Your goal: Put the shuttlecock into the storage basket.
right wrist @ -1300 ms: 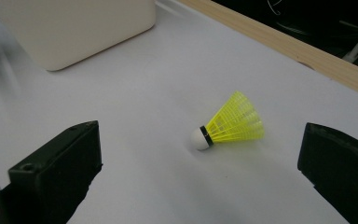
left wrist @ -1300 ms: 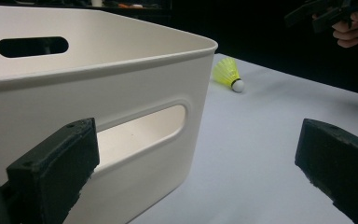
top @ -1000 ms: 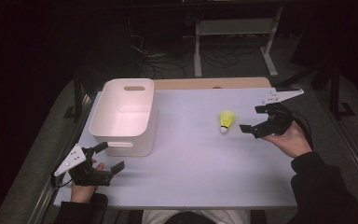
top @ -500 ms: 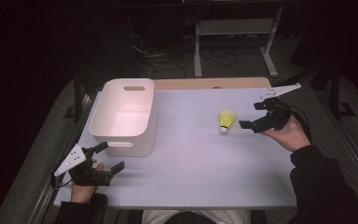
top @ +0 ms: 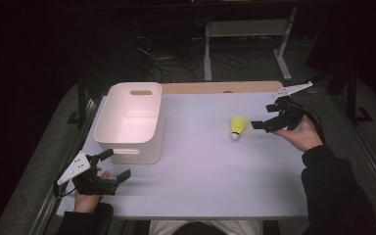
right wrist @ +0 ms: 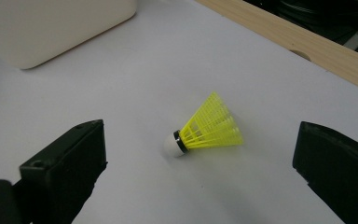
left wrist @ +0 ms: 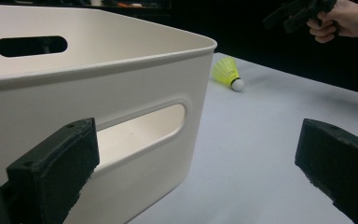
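While its two black jaws stand wide apart with nothing between them, the right gripper is held just above the table, close to a yellow shuttlecock. The shuttlecock lies on its side on the white table, just to the left of that gripper in the high view. In the right gripper view the shuttlecock sits in the gap ahead of the jaws, and neither jaw touches it. Its white round tip points toward the left jaw, and its yellow skirt spreads out toward the right jaw.

The left gripper is at the near left corner of the table. Its jaws are wide apart too, and it holds nothing. It sits just in front of a white bin, near the slot handle in the bin's side. The bin stands upright on the left part of the table, well apart from the shuttlecock. A strip of wood runs along the far edge of the table.
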Demonstrator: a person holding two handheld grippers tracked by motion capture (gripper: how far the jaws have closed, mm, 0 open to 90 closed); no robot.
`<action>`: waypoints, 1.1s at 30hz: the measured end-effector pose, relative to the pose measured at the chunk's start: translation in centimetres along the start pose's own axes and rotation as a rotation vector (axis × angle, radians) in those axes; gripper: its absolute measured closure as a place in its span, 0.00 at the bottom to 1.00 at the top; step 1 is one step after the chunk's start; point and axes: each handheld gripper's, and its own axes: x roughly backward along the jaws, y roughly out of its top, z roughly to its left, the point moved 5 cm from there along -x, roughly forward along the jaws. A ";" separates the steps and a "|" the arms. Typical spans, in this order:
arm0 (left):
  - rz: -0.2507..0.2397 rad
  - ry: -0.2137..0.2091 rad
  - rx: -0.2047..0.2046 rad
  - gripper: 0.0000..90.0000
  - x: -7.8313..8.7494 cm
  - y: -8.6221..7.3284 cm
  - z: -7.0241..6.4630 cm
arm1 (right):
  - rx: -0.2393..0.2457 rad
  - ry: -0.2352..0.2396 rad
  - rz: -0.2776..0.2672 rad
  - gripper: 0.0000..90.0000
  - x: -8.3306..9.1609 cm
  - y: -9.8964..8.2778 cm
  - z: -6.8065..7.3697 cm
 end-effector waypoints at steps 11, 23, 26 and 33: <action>0.001 -0.002 -0.001 0.00 0.0 0.0 0.0 | -0.012 0.021 0.021 0.14 -1.3 0.1 -0.7; 0.001 -0.003 -0.002 0.00 0.0 0.0 0.0 | -0.050 0.046 0.037 0.28 -2.0 0.0 -1.7; 0.001 -0.003 -0.003 0.00 0.0 0.0 0.0 | -0.060 0.049 0.024 0.33 -2.1 0.1 -2.0; 0.001 -0.004 -0.001 0.00 0.0 0.0 0.0 | -0.073 0.045 0.014 0.49 -2.2 0.0 -2.4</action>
